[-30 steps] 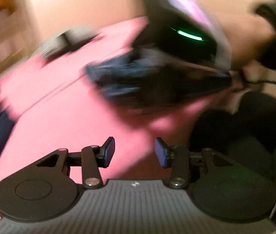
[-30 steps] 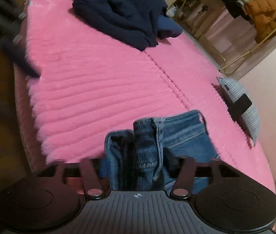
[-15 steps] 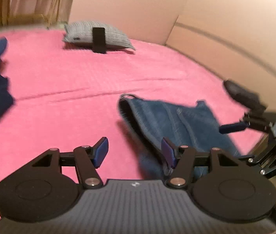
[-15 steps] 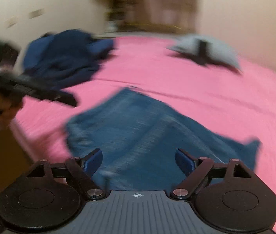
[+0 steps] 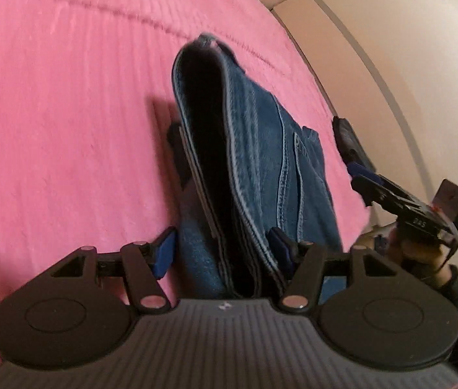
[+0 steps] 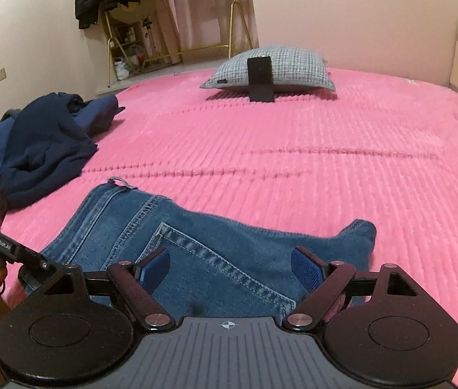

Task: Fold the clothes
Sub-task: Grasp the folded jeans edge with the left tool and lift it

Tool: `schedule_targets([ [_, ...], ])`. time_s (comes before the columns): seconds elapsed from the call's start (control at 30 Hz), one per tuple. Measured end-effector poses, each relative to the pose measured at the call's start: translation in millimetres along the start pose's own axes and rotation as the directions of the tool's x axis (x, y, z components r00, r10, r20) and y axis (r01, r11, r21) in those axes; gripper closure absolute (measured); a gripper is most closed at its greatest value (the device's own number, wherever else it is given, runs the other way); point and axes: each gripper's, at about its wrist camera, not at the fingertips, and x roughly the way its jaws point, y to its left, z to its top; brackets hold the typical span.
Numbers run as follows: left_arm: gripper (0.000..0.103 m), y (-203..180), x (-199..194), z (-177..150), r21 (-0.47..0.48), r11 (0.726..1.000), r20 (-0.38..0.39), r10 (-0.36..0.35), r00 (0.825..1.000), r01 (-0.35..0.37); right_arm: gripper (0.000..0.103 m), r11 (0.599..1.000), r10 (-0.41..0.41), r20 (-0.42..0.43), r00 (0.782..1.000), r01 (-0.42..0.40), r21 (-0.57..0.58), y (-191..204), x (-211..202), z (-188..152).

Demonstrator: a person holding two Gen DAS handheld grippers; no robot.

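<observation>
Jeans (image 6: pixel 196 246) lie folded at the bed's (image 6: pixel 342 178) near edge, long axis running straight ahead of the left gripper (image 5: pixel 222 254), whose spread jaws straddle the fold's near end. Right gripper (image 6: pixel 232 267) hovers spread over the pocket side. Left is nearer.

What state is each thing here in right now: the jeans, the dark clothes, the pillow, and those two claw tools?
jeans: folded, lying on the pink blanket.
left gripper: open, fingers either side of the jeans' edge.
right gripper: open, above the jeans, holding nothing.
navy clothes: crumpled heap, unfolded.
grey pillow: lying flat, a dark phone-like slab propped against it.
</observation>
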Motion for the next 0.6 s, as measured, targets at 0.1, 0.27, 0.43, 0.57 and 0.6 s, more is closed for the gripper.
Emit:
schedule_targets([
  [0.1, 0.066, -16.5, -8.1, -2.3, 0.076, 0.996, 0.075, 0.043, 0.996, -0.049, 0.018, 1.000, 0.001, 0.011, 1.000, -0.001, -0.005, -0.7, 5.7, 2.0],
  [0.27, 0.068, -133.5, 2.4, -67.0, 0.745, 0.520, 0.394, 0.164, 0.904, -0.419, 0.018, 0.999, 0.033, 0.027, 0.999, -0.033, 0.009, -10.0, 14.8, 11.9],
  [0.43, 0.068, -122.7, 10.1, -69.1, 0.732, 0.526, 0.369, 0.229, 0.901, -0.433, 0.018, 0.996, 0.084, 0.007, 0.996, -0.084, 0.018, -15.7, 36.0, 31.8],
  [0.57, 0.068, -87.2, 10.3, -44.8, 0.566, 0.739, 0.273, 0.252, 0.929, -0.366, 0.018, 0.978, 0.187, -0.074, 0.980, -0.193, -0.081, 1.3, 68.5, 54.1],
  [0.6, 0.067, -80.1, 9.6, -40.9, 0.520, 0.781, 0.255, 0.246, 0.935, -0.347, 0.018, 0.968, 0.212, -0.108, 0.971, -0.224, -0.116, 7.3, 79.0, 60.3],
])
